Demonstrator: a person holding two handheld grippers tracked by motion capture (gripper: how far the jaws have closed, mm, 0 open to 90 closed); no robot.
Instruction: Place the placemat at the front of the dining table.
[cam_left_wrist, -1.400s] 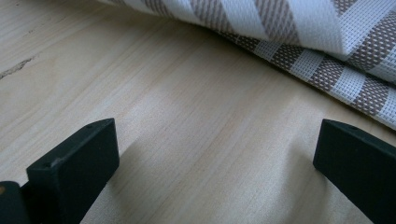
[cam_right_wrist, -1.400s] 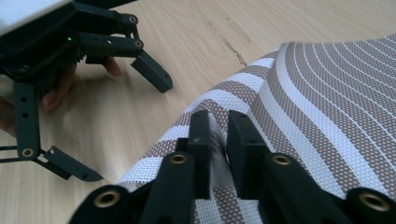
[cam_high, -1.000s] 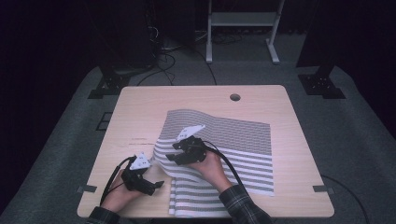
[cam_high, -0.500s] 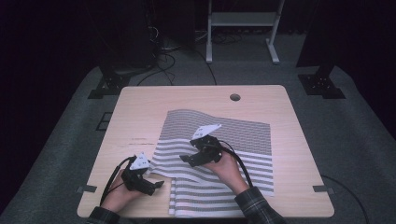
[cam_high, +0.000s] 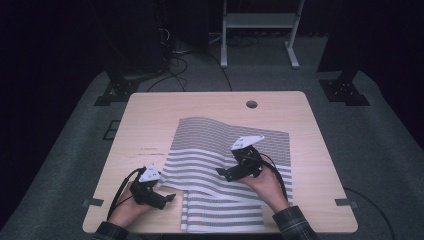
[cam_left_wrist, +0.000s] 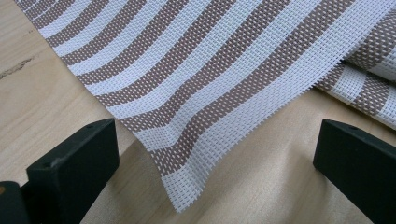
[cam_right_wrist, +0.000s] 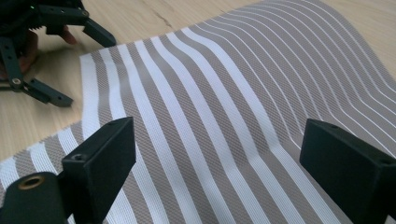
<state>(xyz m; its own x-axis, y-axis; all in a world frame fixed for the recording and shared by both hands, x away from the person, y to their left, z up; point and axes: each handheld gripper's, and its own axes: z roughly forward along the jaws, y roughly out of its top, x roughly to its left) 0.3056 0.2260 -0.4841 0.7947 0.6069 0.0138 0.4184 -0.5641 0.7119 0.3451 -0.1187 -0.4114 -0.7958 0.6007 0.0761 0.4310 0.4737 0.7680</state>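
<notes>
1. Two grippers, both with jaws spread wide and nothing between them.
2. Left gripper (cam_high: 161, 196) low at the near left of the table (cam_high: 150, 120), aimed at the corner of the striped mat (cam_high: 220, 150); in the left gripper view (cam_left_wrist: 212, 154) that corner sits raised a little off the wood, between the black jaws but untouched. Probably lined up to pinch the corner.
3. Right gripper (cam_high: 226, 173) over the middle of the mat, held above the surface; right gripper view (cam_right_wrist: 212, 154) looking across the stripes toward the other gripper.
4. Mat spread across the centre and near right of the table, upper layer skewed over a lower one near the front edge, so partly folded or doubled.
5. Woven, open mesh weave, stiffish; brown and white bands, broad near the corner, fine farther off. Gentle wave across the surface, not flat.
6. Pale wood-grain tabletop, smooth, with a round hole (cam_high: 251, 104) at the far edge.
</notes>
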